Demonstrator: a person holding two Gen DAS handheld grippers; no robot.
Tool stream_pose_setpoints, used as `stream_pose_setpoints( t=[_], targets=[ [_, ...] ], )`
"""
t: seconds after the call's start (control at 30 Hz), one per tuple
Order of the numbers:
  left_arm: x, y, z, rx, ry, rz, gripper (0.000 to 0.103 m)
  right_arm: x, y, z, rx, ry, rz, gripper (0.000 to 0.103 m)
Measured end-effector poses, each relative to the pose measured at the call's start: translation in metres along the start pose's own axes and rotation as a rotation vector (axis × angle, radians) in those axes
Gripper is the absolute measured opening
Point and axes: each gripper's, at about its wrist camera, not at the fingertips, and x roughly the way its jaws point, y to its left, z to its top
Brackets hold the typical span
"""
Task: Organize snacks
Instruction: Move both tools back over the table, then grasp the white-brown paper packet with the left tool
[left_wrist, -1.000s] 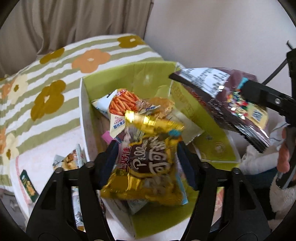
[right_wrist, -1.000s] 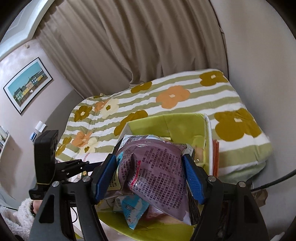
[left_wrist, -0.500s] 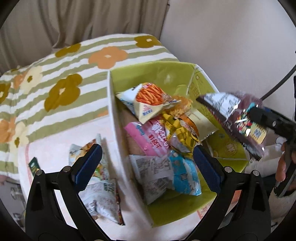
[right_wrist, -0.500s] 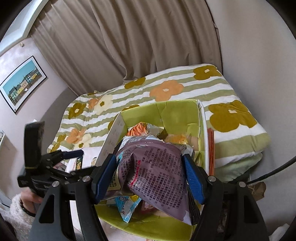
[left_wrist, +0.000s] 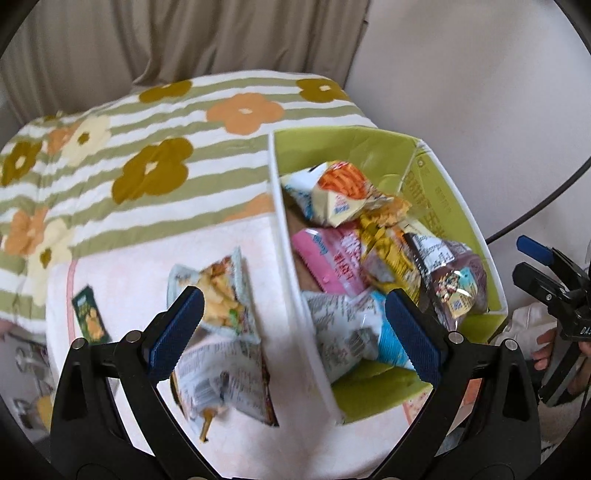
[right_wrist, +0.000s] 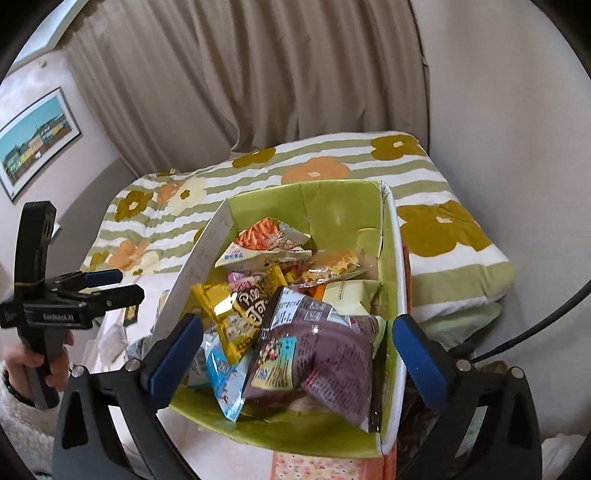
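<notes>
Left wrist view shows the left gripper (left_wrist: 293, 328) with its fingers spread wide and nothing between them, above the packets that lie outside on the pale pink cloth (left_wrist: 118, 273): a crumpled white packet (left_wrist: 221, 376), a packet with chips printed on it (left_wrist: 221, 295) and a small dark green packet (left_wrist: 90, 314). These three, I judge, are what is left to do. Just beside them, the green box (right_wrist: 332, 206) already holds most snacks. In the right wrist view the right gripper (right_wrist: 297, 350) is also wide and empty, over a purple bag (right_wrist: 325, 354) lying in the near end, with a gold packet (right_wrist: 236, 310) and an orange-stick packet (right_wrist: 266, 240) behind. The tall white box wall (left_wrist: 291, 277) stands between the loose packets and the box. Farther are the flowered striped blanket (left_wrist: 155, 147) and the curtain (right_wrist: 240, 81).
</notes>
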Motion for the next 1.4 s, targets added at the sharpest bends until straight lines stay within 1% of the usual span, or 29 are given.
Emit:
stream_pose_setpoints(
  t=[0.07, 0.2, 0.33, 0.43, 0.57, 0.73, 0.83, 0.97, 1.07, 1.17, 1.23, 1.4],
  targets=[
    [-0.005, 0.005, -0.007, -0.021, -0.005, 0.004, 0.098, -0.002, 0.003, 0.001, -0.014, -0.004, 0.011, 0.102],
    [-0.027, 0.014, -0.023, -0.060, -0.044, 0.038, 0.098, -0.009, 0.016, 0.007, -0.048, -0.016, 0.070, 0.102],
    [-0.053, 0.030, -0.047, -0.112, -0.074, 0.092, 0.098, -0.010, 0.040, 0.013, -0.102, -0.022, 0.125, 0.102],
    [-0.074, 0.046, -0.063, -0.150, -0.096, 0.132, 0.098, -0.010, 0.062, 0.018, -0.154, -0.034, 0.186, 0.102],
    [-0.095, 0.068, -0.083, -0.184, -0.117, 0.184, 0.098, -0.006, 0.090, 0.018, -0.219, -0.040, 0.242, 0.102],
    [-0.111, 0.098, -0.106, -0.210, -0.113, 0.218, 0.098, 0.003, 0.130, 0.011, -0.258, -0.014, 0.302, 0.102],
    [-0.113, 0.119, -0.119, -0.212, -0.095, 0.233, 0.098, 0.010, 0.150, 0.004, -0.269, 0.006, 0.315, 0.102],
    [-0.106, 0.152, -0.131, -0.190, -0.055, 0.224, 0.098, 0.022, 0.181, -0.007, -0.257, 0.033, 0.312, 0.102],
    [-0.096, 0.177, -0.136, -0.160, -0.011, 0.198, 0.098, 0.033, 0.202, -0.016, -0.235, 0.056, 0.285, 0.102],
    [-0.084, 0.202, -0.141, -0.117, 0.040, 0.158, 0.098, 0.043, 0.218, -0.022, -0.191, 0.071, 0.254, 0.102],
    [-0.076, 0.214, -0.143, -0.091, 0.070, 0.136, 0.098, 0.050, 0.230, -0.029, -0.157, 0.082, 0.212, 0.102],
    [-0.050, 0.244, -0.144, -0.008, 0.135, 0.069, 0.098, 0.064, 0.250, -0.042, -0.067, 0.103, 0.141, 0.102]
  ],
)
